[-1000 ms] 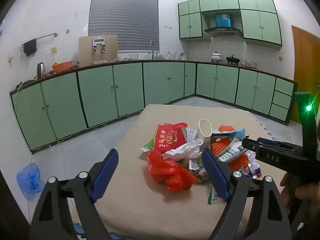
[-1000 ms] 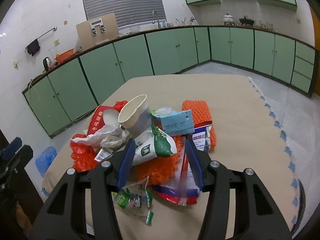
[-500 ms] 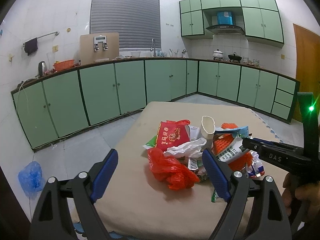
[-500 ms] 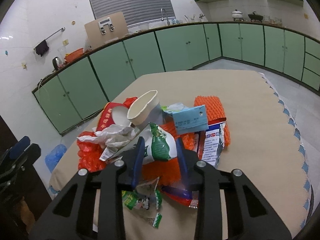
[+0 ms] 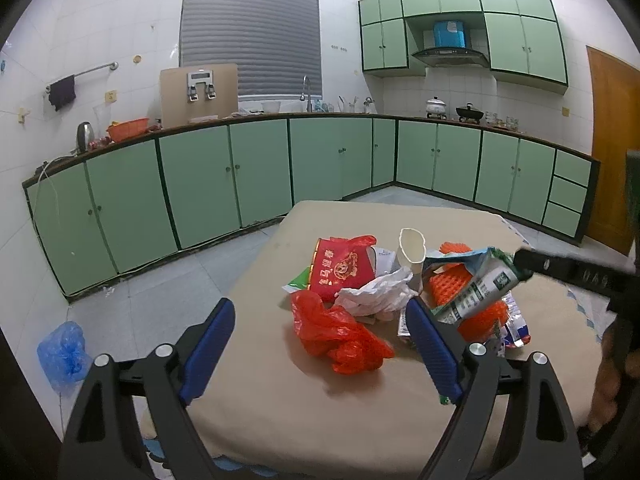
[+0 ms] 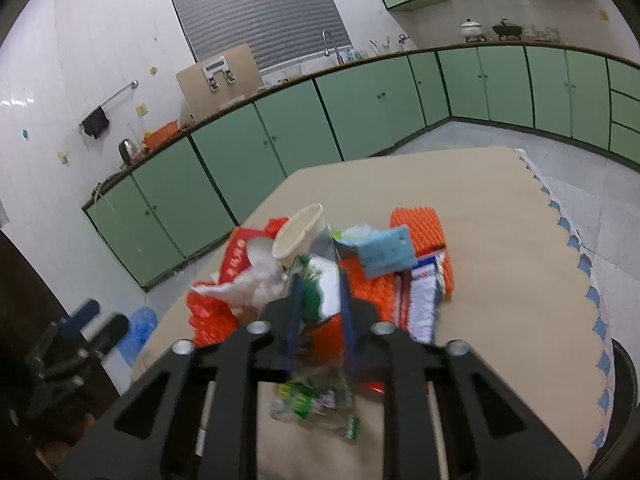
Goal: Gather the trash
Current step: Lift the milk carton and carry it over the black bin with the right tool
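**First wrapper pinched, the heap still waiting**

On the beige counter (image 5: 280, 400) nearly all the trash sits in one pile, so the collecting looks barely begun. No bin or bag for the rubbish shows in either view, and nothing can be judged as already cleared away.

One piece is being taken. The right gripper (image 6: 320, 300) has its jaws closing on the green-and-white wrapper (image 6: 320, 292), which stands between the blue pads at the gripper's 12 o'clock; they press its sides. From the left wrist view the same wrapper (image 5: 476, 292) hangs off the black gripper tip at 2 o'clock, tilted, its lower end just above the orange mesh pad (image 5: 448, 284).

The left gripper (image 5: 320, 344) stands wide apart and holds nothing. The red plastic bag (image 5: 340, 336) lies between its pads toward 12 o'clock, untouched. Beyond it, at 12 to 1 o'clock, lie the red printed packet (image 5: 340, 270), crumpled white paper (image 5: 376, 296) and the paper cup (image 5: 412, 252) on its side.

Left to gather, then: bag, packet, paper, cup, mesh pad, the blue card (image 6: 386, 250) and small wrappers (image 6: 316, 408) at the right gripper's 6 o'clock.
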Tool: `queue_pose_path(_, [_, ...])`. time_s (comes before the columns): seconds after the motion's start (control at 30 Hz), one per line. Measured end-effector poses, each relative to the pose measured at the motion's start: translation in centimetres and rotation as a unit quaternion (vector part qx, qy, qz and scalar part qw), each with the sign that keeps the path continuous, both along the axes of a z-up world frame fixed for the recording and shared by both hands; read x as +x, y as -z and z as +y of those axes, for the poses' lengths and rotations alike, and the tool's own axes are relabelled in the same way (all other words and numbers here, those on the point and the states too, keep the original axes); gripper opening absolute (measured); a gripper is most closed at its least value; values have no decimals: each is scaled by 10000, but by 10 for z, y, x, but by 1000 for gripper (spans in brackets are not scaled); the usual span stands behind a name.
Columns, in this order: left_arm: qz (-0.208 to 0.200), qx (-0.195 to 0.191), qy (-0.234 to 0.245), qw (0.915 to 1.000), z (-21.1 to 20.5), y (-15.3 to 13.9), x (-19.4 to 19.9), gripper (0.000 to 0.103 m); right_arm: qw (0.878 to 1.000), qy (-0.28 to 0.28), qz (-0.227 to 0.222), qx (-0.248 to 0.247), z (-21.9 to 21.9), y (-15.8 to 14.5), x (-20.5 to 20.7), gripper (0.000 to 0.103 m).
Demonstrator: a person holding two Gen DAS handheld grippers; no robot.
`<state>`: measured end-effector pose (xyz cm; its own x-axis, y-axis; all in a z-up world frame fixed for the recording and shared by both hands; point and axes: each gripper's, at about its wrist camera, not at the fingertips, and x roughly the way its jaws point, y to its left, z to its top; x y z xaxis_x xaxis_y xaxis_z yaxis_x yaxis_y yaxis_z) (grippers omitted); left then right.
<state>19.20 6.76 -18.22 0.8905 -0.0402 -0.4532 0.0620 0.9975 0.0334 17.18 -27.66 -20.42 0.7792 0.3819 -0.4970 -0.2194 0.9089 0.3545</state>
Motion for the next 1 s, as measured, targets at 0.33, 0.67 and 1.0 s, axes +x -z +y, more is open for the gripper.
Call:
queue_pose_path(0.33, [37,-18,63,10000,-9,4,-2,86,9999,-71,-44,104,-5,-3,-8,8])
queue_pose_path(0.67, [90,16,203,9998,-27,7,-7,86,9995,-74,-123,277,-19,-14,-20,4])
queue_pose_path(1.0, [75,90,249,9996,-35,5,-10,86,9992,-72,-224,327,-25,-22,-33,1])
